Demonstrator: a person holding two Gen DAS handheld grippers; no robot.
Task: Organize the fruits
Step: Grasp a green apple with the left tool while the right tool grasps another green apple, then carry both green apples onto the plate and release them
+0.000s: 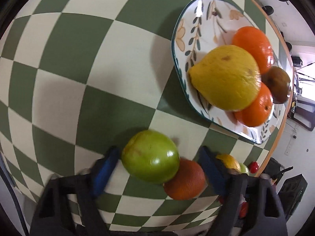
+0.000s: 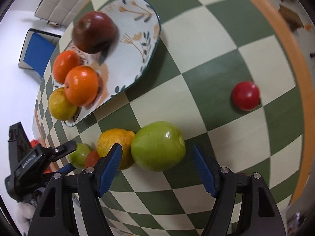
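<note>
Blue-padded fingers (image 1: 106, 167) of the left gripper (image 1: 157, 169) stand spread on either side of a green apple (image 1: 150, 158) and an orange (image 1: 185, 179) that touch each other on the checkered tablecloth (image 1: 78, 59). The left pad touches or nearly touches the apple; the right pad sits just beside the orange. Whether either pad presses the fruit cannot be told.

Beyond the right pad, 3 more fruits lie near the table edge: a yellow lemon (image 1: 229, 162), a second green apple (image 1: 244, 168) and a small red fruit (image 1: 253, 166).

The floral plate (image 1: 189, 29) rests on the cloth, well apart from the left gripper, near the table's rim. It holds 4 fruits: a large lemon (image 1: 224, 78), 2 oranges (image 1: 253, 43) (image 1: 256, 110) and a dark brown-red apple (image 1: 277, 84).

In the right wrist view, the right gripper (image 2: 157, 169) is spread wide and holds nothing. The second green apple (image 2: 158, 146) lies between its fingertips, touching neither pad as far as can be seen. The yellow lemon (image 2: 115, 145) touches that apple and sits partly behind the left pad (image 2: 109, 169). The small red fruit (image 2: 245, 96) lies alone, well apart, toward the orange table rim (image 2: 285, 39). The left gripper (image 2: 63, 157) appears at the lower left around its apple (image 2: 78, 155).
</note>
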